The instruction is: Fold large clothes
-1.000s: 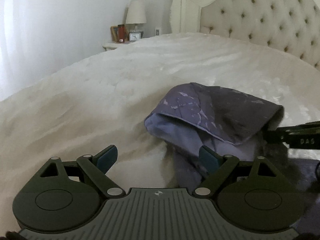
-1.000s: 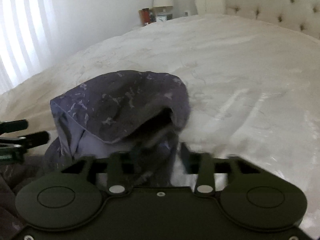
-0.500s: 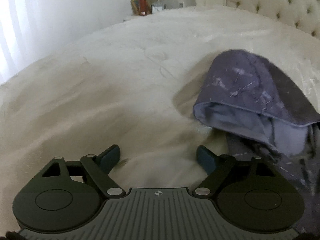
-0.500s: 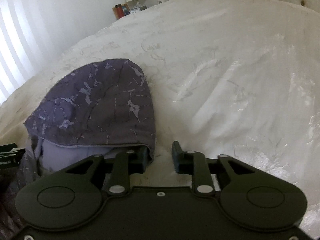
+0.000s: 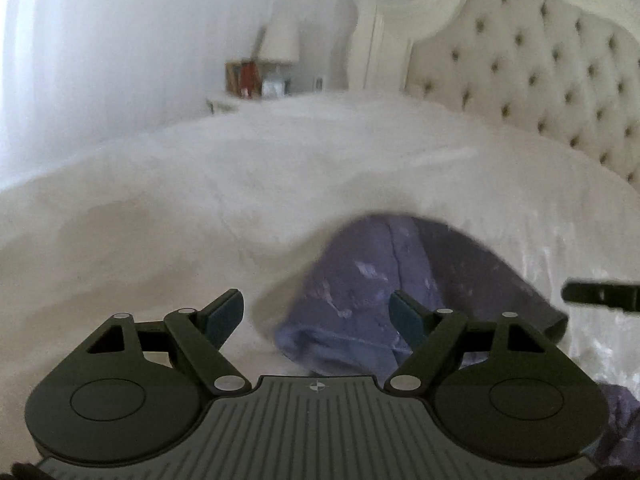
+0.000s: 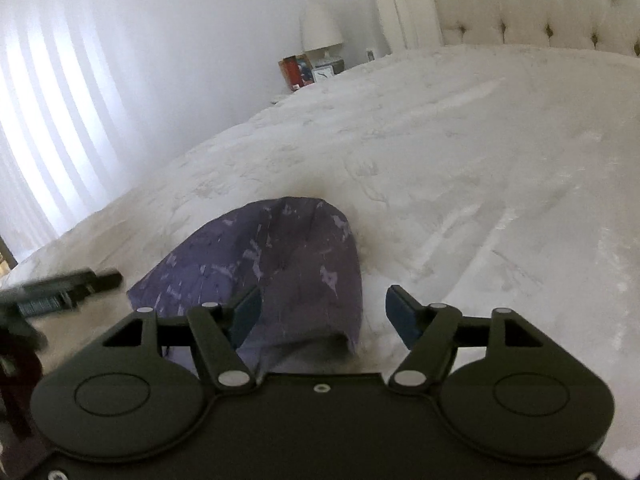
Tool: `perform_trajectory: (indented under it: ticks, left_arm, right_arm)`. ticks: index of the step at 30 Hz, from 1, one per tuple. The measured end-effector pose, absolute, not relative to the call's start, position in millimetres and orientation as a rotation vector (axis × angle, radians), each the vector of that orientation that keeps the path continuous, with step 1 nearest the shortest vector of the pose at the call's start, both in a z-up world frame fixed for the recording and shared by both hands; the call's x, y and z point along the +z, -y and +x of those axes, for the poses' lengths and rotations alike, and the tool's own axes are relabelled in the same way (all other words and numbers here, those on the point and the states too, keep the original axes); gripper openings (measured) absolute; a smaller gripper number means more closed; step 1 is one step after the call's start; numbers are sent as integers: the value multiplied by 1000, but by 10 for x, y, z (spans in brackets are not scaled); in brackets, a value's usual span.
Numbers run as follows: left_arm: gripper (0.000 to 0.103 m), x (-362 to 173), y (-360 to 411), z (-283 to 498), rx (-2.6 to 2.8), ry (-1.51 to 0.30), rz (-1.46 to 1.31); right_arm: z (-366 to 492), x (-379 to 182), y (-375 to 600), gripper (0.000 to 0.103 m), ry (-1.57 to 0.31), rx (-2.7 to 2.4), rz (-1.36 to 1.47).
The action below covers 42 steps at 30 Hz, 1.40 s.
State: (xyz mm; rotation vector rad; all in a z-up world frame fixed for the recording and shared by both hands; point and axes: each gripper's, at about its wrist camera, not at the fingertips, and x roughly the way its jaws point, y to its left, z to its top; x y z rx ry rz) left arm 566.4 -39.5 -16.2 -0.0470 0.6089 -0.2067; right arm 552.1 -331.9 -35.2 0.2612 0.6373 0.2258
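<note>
A purple patterned garment (image 5: 384, 280) lies bunched on the white bed, its hem folded over so the paler lining shows. My left gripper (image 5: 316, 312) hovers open just in front of it, nothing pinched between its blue pads. In the right wrist view the same garment (image 6: 280, 256) sits under and ahead of my right gripper (image 6: 322, 312), whose jaws are opening; the cloth lies below the pads and neither presses on it. Each gripper's dark tip shows at the edge of the other's view: the right gripper (image 5: 600, 300) and the left gripper (image 6: 68, 284).
The white bedspread (image 6: 480, 168) stretches far ahead and to the right. A tufted headboard (image 5: 540, 76) stands at the back right. A nightstand with a lamp (image 5: 280, 40), books and a clock sits beyond the bed's far left corner. Curtains (image 6: 48, 120) line the left wall.
My right gripper let go of the garment and its jaws spread wide. The folded cloth dropped flatter onto the bed. The left gripper swung left, then back toward the garment.
</note>
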Motion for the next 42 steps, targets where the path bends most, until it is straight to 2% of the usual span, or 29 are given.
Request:
perform_trajectory:
  ticks: [6, 12, 14, 15, 16, 18, 23, 31, 37, 38, 40, 42]
  left_arm:
    - [81, -688, 324, 5925, -190, -814, -120]
    - [82, -804, 335, 5796, -195, -737, -73]
    - [83, -805, 391, 5753, -188, -731, -52]
    - [83, -804, 406, 5754, -187, -730, -47]
    - [83, -801, 403, 5750, -188, -732, -48]
    - [83, -785, 409, 5744, -188, -737, -49]
    - [80, -658, 493, 5776, -173, -774, -3]
    - [77, -261, 150, 5246, -237, -779, -12]
    - [79, 58, -269, 4881, -381, -787, -199]
    - [80, 117, -342, 4821, -390, -780, -240]
    - [95, 241, -451, 4736, -409, -757, -316]
    - [98, 326, -511, 4716, -440, -749, -386]
  right_arm:
    - [5879, -447, 3262, 72, -686, 194, 294]
    - [6232, -642, 3237, 72, -741, 159, 303]
    - [6281, -711, 3213, 60, -756, 154, 299]
    - [6291, -733, 3204, 29, -762, 155, 302]
    - [6286, -737, 3188, 15, -763, 153, 299]
    - [6195, -673, 3126, 12, -719, 151, 247]
    - [5818, -385, 3003, 10, -583, 208, 115]
    - [4966, -32, 2821, 10, -383, 326, -68]
    - [4300, 30, 2593, 10, -318, 427, -155]
    - [4210, 14, 2548, 10, -318, 441, -172]
    - [4033, -47, 2439, 10, -323, 467, -210]
    - [3870, -136, 2345, 10, -344, 490, -233]
